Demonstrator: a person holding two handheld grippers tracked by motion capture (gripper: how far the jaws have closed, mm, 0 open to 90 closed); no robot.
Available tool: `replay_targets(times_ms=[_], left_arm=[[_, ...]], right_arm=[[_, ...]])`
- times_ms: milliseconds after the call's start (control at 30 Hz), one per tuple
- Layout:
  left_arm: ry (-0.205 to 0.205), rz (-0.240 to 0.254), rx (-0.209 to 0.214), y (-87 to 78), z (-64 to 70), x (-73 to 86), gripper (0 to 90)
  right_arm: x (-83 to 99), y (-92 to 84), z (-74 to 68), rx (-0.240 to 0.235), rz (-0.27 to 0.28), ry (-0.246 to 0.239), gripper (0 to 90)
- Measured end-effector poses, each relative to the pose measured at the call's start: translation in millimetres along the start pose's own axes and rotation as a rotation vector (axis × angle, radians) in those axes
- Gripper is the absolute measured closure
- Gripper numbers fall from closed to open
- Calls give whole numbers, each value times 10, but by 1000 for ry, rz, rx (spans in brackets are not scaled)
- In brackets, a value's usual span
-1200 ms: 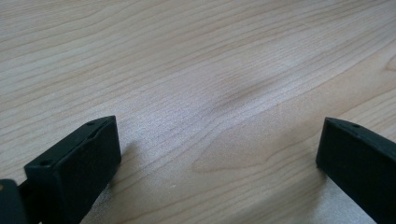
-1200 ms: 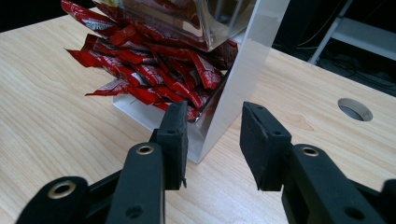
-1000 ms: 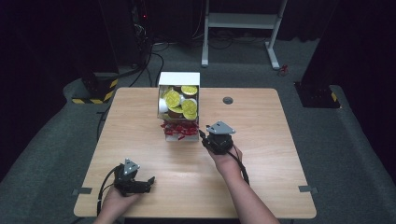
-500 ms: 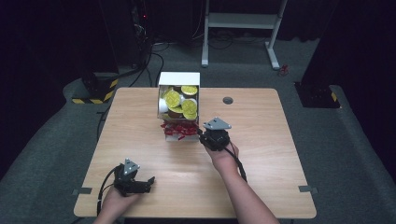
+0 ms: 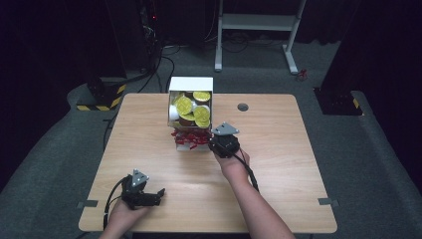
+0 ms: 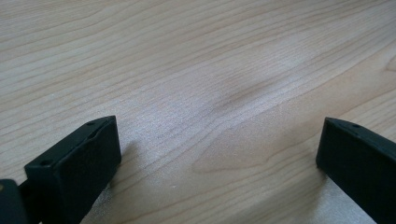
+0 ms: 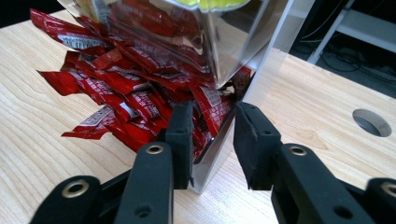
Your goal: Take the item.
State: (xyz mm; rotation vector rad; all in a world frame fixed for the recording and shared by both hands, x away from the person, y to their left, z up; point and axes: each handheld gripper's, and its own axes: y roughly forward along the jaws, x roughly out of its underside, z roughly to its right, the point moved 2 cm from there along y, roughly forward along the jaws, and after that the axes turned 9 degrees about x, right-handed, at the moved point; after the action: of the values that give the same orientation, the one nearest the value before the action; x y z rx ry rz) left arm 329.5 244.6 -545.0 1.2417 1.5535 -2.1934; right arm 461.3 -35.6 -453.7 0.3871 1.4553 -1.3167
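From above, your right claw (image 5: 219,142) sits at the front right corner of the clear dispenser box (image 5: 190,107) in the middle of the tabletop (image 5: 293,164), just beside the red sachets (image 5: 190,140) spilling from its bottom. Round yellow-lidded cups (image 5: 184,105) fill the upper part. Your left claw (image 5: 158,191) rests near the tabletop's near left edge, well apart from the box.

In your left gripper view, the jaws stand wide apart over bare wood, nothing between them.

In your right gripper view, the jaws have just been closing and straddle the box's clear side wall (image 7: 219,154); the left jaw lies against the red sachets (image 7: 126,100), with a gap left at the right jaw.
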Motion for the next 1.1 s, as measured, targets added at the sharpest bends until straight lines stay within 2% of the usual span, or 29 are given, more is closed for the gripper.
replay_targets(times_ms=[100,333,533,667,1100], left_arm=[[0,0,0,0,0,0,2],[1,0,0,0,-1,0,2],[1,3,3,-3,-3,4,5],[4,2,5,-7,-4,6,6],[9,0,3,-10,-9,7,6]], right_arm=[[0,44,-17,2,-12,-4,696],[-50,79,-52,16,-8,-21,738],[-56,121,-47,9,0,-25,773],[-57,128,-38,6,11,-36,788],[-33,124,-33,3,-6,-32,886]])
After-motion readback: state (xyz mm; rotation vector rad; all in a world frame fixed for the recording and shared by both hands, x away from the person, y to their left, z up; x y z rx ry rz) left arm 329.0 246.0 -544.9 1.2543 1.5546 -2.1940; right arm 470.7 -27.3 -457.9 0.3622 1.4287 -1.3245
